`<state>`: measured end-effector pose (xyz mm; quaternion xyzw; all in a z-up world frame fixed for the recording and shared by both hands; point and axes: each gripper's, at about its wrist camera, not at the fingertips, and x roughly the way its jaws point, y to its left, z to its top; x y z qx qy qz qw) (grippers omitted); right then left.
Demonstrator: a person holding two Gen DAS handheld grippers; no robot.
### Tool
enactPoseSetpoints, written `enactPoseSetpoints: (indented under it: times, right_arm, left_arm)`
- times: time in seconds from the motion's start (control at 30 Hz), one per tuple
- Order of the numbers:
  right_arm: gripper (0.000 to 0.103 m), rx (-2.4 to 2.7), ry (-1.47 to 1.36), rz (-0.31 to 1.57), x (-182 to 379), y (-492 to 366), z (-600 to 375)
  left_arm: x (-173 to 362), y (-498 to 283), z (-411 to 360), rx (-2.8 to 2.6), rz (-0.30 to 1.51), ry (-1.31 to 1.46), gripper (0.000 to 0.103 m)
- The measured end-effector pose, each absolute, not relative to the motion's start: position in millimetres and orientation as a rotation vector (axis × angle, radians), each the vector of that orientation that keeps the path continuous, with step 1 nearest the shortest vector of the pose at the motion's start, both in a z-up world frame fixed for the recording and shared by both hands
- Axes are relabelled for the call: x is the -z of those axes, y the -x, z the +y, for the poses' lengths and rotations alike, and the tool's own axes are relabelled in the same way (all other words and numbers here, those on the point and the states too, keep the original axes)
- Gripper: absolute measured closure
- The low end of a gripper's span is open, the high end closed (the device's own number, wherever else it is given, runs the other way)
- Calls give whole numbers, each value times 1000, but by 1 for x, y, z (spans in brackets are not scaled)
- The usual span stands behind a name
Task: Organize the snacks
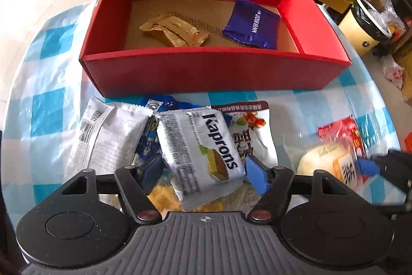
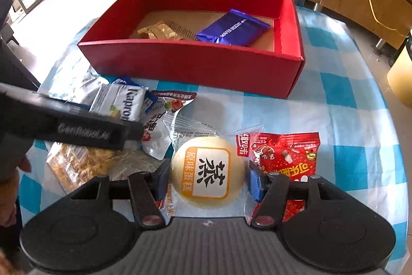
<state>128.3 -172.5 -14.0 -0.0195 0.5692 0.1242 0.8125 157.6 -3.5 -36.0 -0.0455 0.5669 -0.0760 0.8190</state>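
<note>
Left gripper point(image 1: 204, 172): the jaws stand wide, one blue pad on each side of the white Kaprons wafer pack point(image 1: 199, 153) at lower centre of the left wrist view. The pads appear apart from the wrapper; no grip is judged made.

Right gripper point(image 2: 209, 177): the jaws bracket the round steamed cake point(image 2: 208, 172) in its clear wrapper, at lower centre of the right wrist view. The pads sit at or just beside its sides; whether they press it cannot be told. The cake rests on the checked tablecloth point(image 2: 334, 105).

Progress, as a judgement: early. The red box point(image 1: 206, 68), in the upper middle of both views, holds two items: one gold wrapper point(image 1: 175, 28) at its left and one purple wafer packet point(image 1: 251, 22) at its right. Most snacks lie outside it, on the near side.

Count outside the box, as far as visible:
- Kaprons wafer pack: one.
- Plain white pack point(image 1: 108, 133), left of it: one.
- Blue wrapper point(image 1: 149, 141), largely buried: one.
- White pack with brown lettering point(image 1: 247, 128): one.
- Steamed cake: one.
- Red packet point(image 2: 285, 159), just right of the cake: one.
- Clear bag of yellow snacks point(image 2: 79, 164), lower left of the right view: one.

Seven remain; hidden items cannot be excluded.
</note>
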Motion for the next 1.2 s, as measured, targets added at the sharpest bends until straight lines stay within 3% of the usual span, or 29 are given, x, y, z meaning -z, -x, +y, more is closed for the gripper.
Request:
enactPoseSetpoints:
  times: [0.17,0.3,1.2]
  right_arm:
    - [50,-264,35,1220,15,-129,-173]
    - [50,-265,36,1210,12,-129,-175]
    - [50,-218,-47,1087,-25,-158,-186]
  left_arm:
    - [44,-164,-7,124,1210,100,21]
    - [37,-157,-6,111,1186,108,33]
    - [-11,-157,-2,152,1049,178,34]
